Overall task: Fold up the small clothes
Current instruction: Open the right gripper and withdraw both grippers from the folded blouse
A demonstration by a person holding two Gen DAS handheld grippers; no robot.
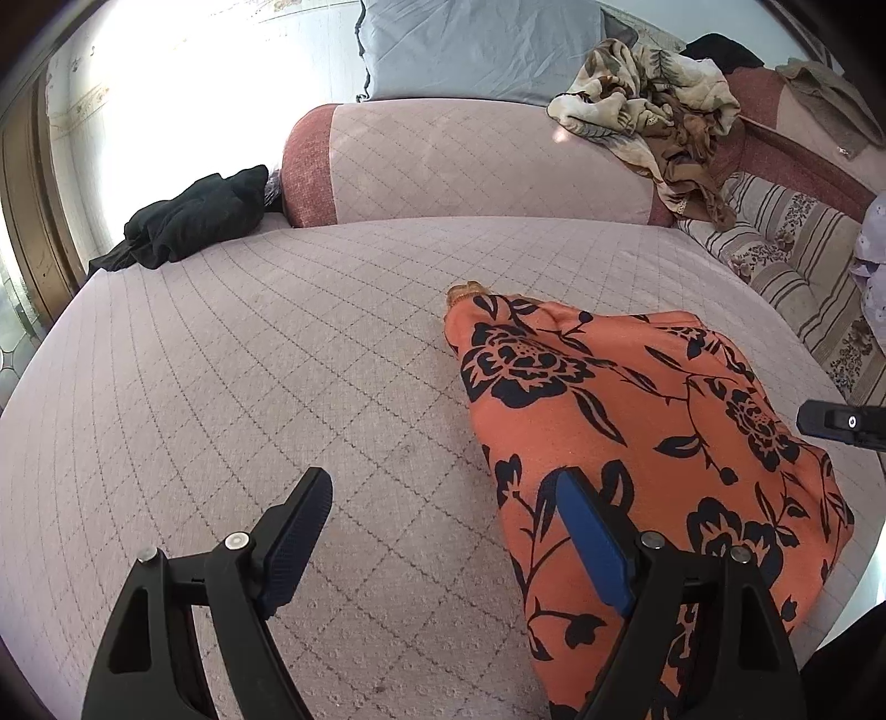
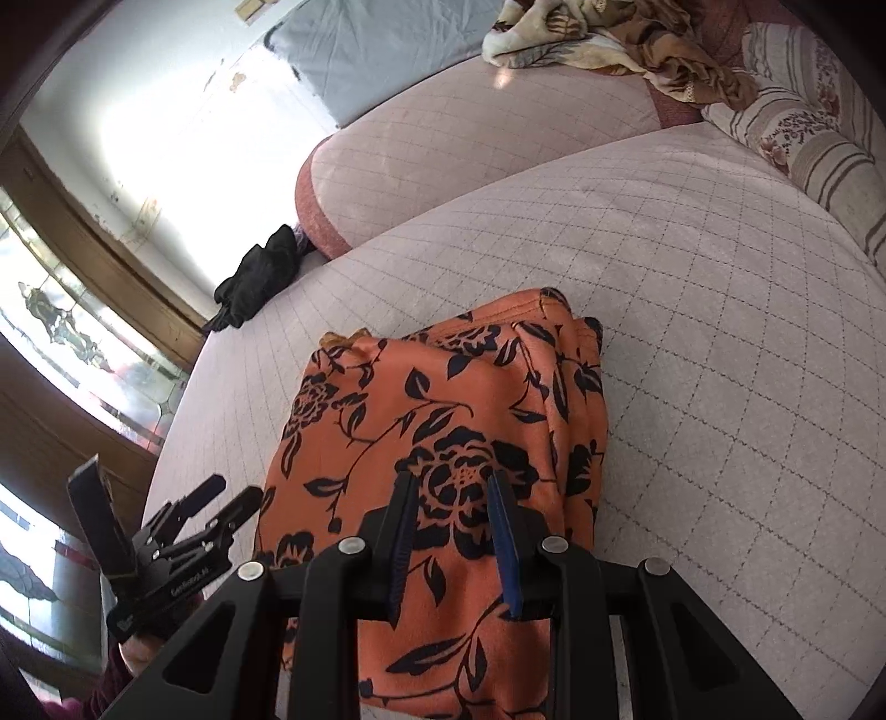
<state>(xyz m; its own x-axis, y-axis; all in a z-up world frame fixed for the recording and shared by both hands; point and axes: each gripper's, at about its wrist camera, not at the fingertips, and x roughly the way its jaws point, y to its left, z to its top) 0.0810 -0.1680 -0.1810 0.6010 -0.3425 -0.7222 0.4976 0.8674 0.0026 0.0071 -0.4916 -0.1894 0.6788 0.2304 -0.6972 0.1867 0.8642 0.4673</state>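
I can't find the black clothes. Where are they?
The black clothes lie at the far left of the quilted bed cover, beside the pink bolster.

Black garment (image 1: 194, 216) near bolster (image 1: 470, 166); crumpled floral blanket (image 1: 653, 105); striped cushion (image 1: 797, 266); grey pillow (image 1: 476, 44), probably.

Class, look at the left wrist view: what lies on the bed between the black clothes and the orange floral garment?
Nothing: in the left wrist view only bare quilted bed cover stretches between the black clothes and the orange floral garment.
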